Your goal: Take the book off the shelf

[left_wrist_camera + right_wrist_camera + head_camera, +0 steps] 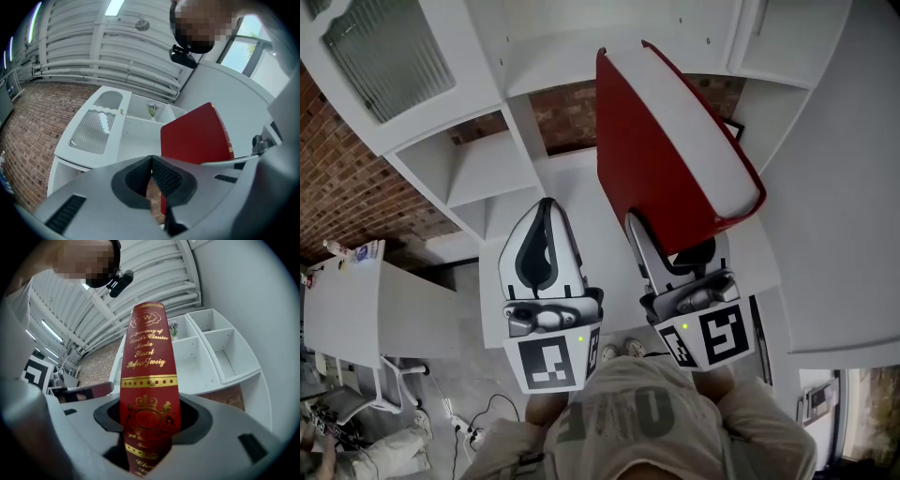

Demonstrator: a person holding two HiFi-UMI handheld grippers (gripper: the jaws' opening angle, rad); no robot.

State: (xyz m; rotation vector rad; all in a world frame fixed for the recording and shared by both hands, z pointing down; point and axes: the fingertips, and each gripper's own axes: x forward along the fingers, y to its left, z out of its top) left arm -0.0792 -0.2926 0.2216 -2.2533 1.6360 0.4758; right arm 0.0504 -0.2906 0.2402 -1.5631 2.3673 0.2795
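Grey shirt fills 6 o'clock. Just beyond, at 7 o'clock, the left gripper has its jaws pressed together on nothing. At 5 o'clock the right gripper clamps the red book, which is held in the air toward 1 o'clock. Farthest, at 11 o'clock, stands the white shelf.

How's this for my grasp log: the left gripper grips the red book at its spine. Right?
No. The right gripper grips the red book at its spine, as the right gripper view shows; the left gripper is shut, empty.
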